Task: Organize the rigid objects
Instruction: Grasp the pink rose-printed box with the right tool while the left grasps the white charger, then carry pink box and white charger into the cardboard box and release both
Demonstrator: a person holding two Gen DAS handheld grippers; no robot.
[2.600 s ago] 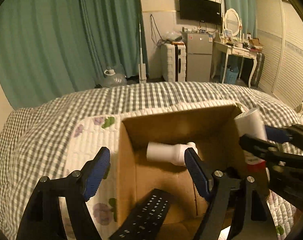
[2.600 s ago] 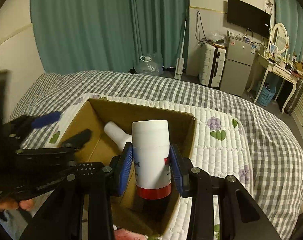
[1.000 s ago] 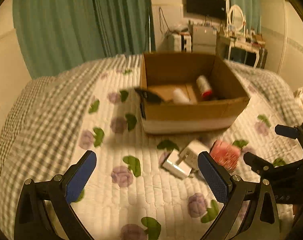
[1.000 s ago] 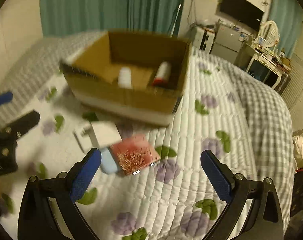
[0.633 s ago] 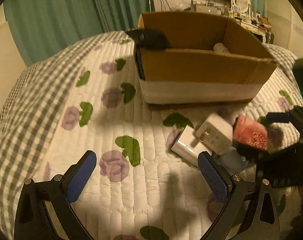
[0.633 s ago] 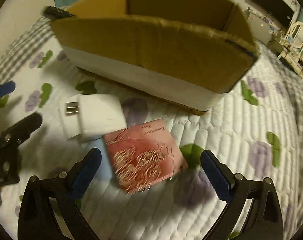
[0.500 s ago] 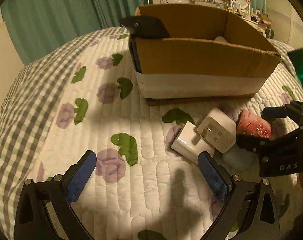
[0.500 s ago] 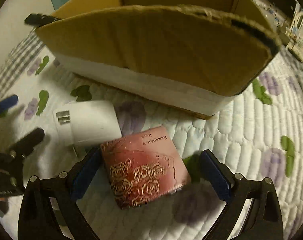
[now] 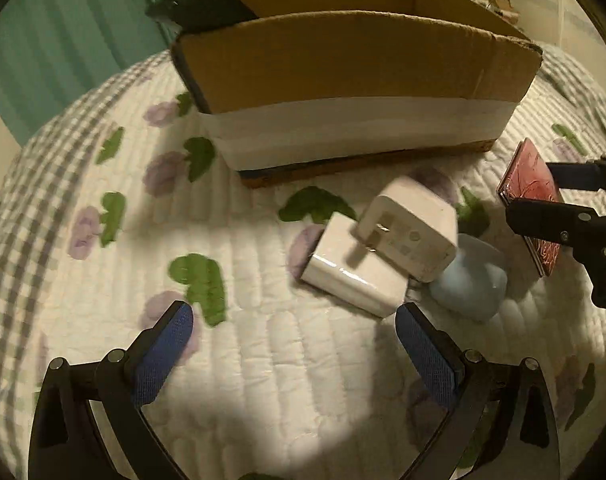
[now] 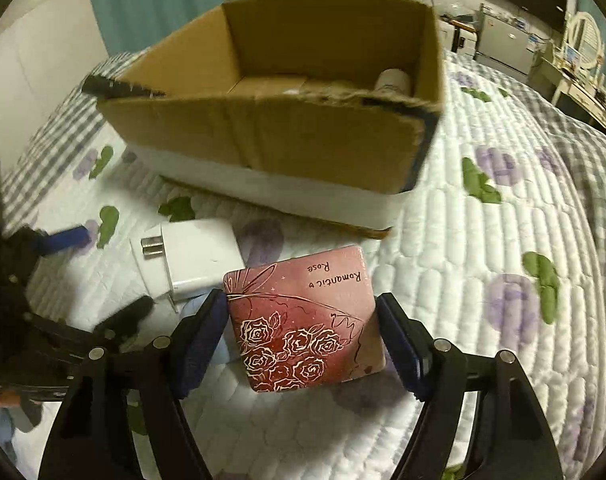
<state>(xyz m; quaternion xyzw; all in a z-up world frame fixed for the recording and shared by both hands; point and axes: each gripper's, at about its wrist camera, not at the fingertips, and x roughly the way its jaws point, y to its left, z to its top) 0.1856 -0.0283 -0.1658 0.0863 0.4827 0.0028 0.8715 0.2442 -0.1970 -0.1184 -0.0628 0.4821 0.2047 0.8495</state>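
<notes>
My right hand-held gripper [image 10: 303,340]: jaws just been closing, now straddling pink rose-print box [image 10: 305,326], blue pads at both its sides; left pad looks touching, right pad contact unclear. Box lies on quilted bed cover [image 10: 483,280], just before cardboard box [image 10: 263,132]. My left hand-held gripper [image 9: 293,354]: jaws wide apart, nothing between, hovering over quilt near two white chargers [image 9: 383,248]. Upper charger leans on lower one; pale blue object [image 9: 473,284] just beside them. Black remote [image 9: 201,4] sticks up at carton's left corner; white bottle [image 10: 393,80] inside carton.
</notes>
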